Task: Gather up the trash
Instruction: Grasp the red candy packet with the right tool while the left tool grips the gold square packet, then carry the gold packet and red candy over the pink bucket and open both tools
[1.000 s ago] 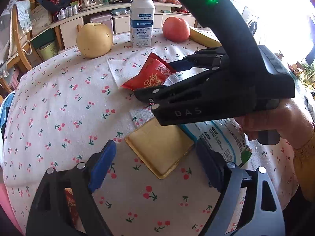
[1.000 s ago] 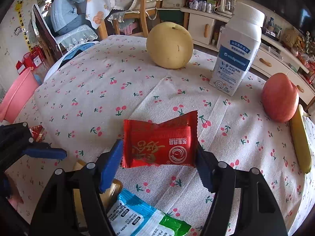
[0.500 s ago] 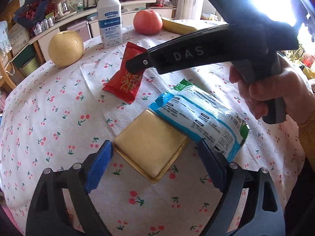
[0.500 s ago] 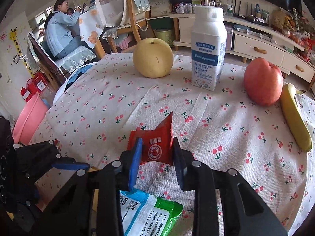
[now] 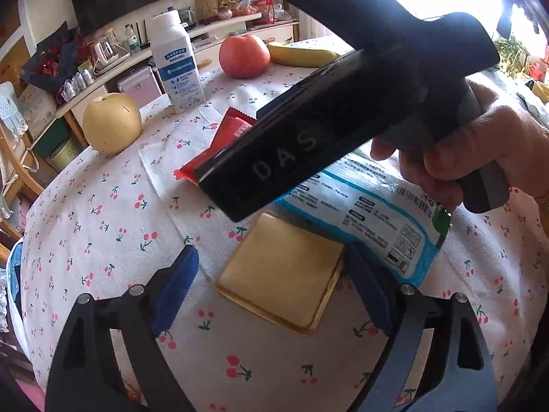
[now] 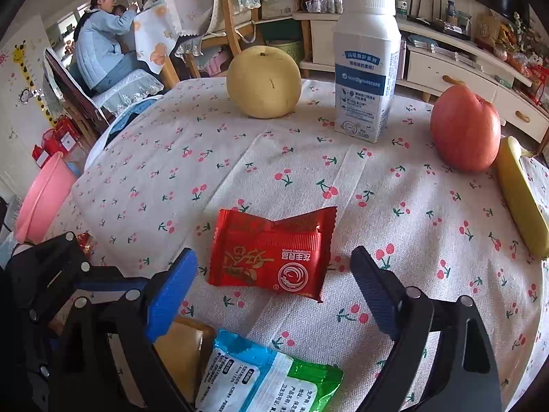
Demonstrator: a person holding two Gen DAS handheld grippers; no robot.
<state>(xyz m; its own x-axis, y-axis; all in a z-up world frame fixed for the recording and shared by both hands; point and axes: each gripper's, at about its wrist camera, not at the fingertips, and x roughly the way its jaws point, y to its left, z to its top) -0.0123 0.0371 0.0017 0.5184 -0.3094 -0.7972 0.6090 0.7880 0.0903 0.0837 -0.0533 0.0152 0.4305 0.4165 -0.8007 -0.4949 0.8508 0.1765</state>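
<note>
A red snack wrapper (image 6: 271,255) lies flat on the cherry-print tablecloth; it also shows partly hidden in the left wrist view (image 5: 219,144). My right gripper (image 6: 274,288) is open, its fingers on either side of the wrapper's near edge, not holding it. A gold square packet (image 5: 281,271) lies between the fingers of my open left gripper (image 5: 271,285). A blue, white and green wipes pack (image 5: 370,213) lies just right of the packet, also in the right wrist view (image 6: 267,377). The right gripper's body crosses above it in the left wrist view.
A yellow pear (image 6: 264,82), a white bottle (image 6: 365,68), a red apple (image 6: 465,128) and a banana (image 6: 521,195) stand at the table's far side. A pink basin (image 6: 41,199) sits off the left edge. A person sits far back left.
My right gripper was shut on the red wrapper half a second ago; now it is open and the wrapper lies flat on the cloth. My left gripper stays open over the gold packet.
</note>
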